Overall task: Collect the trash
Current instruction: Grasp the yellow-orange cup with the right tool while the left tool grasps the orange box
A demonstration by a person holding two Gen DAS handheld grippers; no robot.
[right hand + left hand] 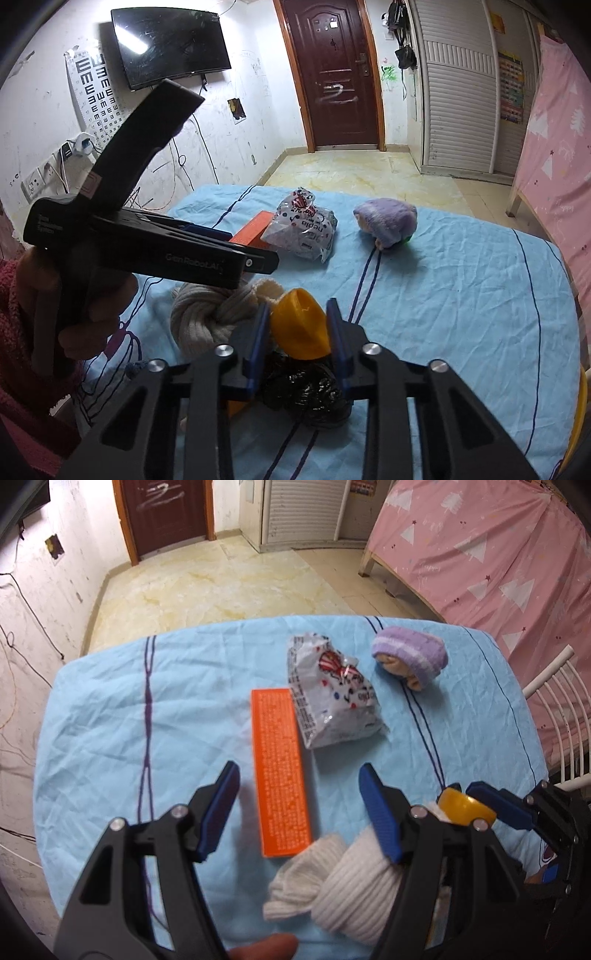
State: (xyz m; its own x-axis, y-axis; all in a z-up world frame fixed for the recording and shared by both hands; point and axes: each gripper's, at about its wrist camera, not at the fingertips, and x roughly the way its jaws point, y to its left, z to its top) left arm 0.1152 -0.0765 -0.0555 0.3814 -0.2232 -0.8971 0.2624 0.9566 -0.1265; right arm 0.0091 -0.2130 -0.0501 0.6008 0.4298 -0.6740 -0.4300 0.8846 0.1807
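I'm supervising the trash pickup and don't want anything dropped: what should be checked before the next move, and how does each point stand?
1. Right gripper shut on the yellow cup: ok, its jaws press both sides.
2. Left gripper free to grasp: ok, jaws open, nothing between the pads.
3. Orange box reachable: ok, flat on the blue cloth, just ahead of the left jaws.
4. Snack bag clear of the box: not ok, they touch.
5. White sock out of the way: not ok, under the left gripper.
6. Trash bin location: cannot tell.
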